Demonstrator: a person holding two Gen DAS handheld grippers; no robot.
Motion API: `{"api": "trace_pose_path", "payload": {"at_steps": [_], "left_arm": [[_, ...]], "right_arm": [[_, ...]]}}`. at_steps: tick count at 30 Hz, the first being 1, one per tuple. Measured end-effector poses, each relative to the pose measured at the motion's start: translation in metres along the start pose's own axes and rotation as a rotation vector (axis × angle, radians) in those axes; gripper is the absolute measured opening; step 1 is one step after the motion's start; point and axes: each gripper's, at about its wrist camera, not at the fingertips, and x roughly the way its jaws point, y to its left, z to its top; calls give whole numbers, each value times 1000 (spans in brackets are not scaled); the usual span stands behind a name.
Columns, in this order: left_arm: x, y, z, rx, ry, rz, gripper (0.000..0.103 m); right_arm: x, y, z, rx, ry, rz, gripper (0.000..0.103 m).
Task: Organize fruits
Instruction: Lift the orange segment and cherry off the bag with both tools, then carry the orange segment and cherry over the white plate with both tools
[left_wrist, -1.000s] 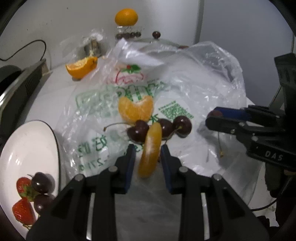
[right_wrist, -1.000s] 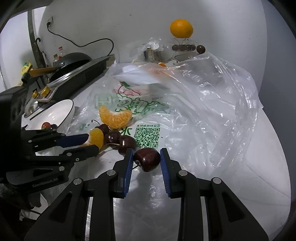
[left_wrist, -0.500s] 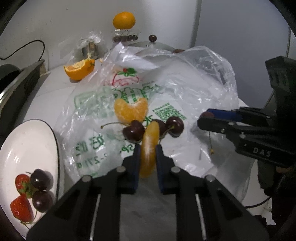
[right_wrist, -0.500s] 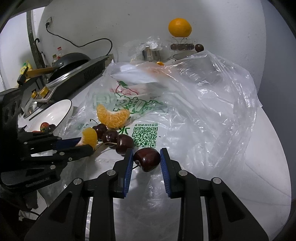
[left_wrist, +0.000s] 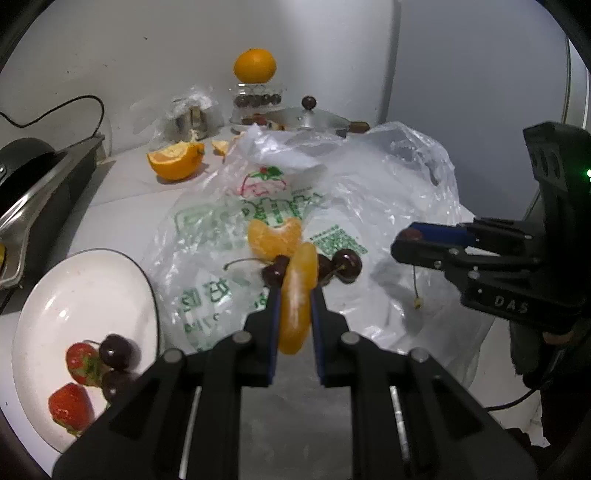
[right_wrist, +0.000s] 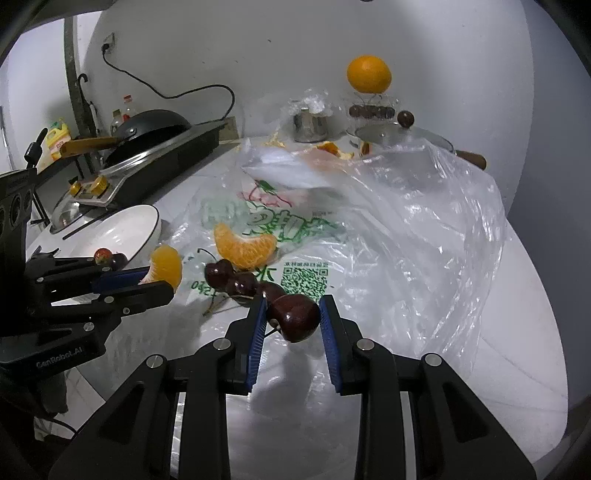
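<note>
My left gripper (left_wrist: 293, 295) is shut on an orange segment (left_wrist: 297, 302), held upright above the plastic bag (left_wrist: 388, 192); in the right wrist view that gripper (right_wrist: 155, 284) shows at the left with the segment (right_wrist: 167, 266). My right gripper (right_wrist: 291, 314) is shut on a dark cherry (right_wrist: 294, 316), its stem hanging down (left_wrist: 416, 291). On the bag lie a larger orange piece (left_wrist: 273, 238) and three cherries (left_wrist: 345, 265). A white bowl (left_wrist: 55, 295) at the left holds strawberries (left_wrist: 70, 408) and cherries (left_wrist: 119, 350).
A cut orange half (left_wrist: 175, 162) lies behind the bag. A whole orange (left_wrist: 255, 66) sits on a jar, beside a pot with a glass lid (left_wrist: 314, 116). A stove with a black pan (right_wrist: 155, 127) runs along the left. The bag's raised side (right_wrist: 443, 206) stands to the right.
The left gripper closed on the orange segment and lifted it off the bag, drawing back a little. The right gripper kept still with the cherry in it.
</note>
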Motion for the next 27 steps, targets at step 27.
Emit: {"api": "trace_pose_path", "payload": {"at_steps": [27], "left_arm": [[-48,54,-4,-61,-85,60,16]], "right_arm": [[1,60,34,-103,-31,34,31]]}}
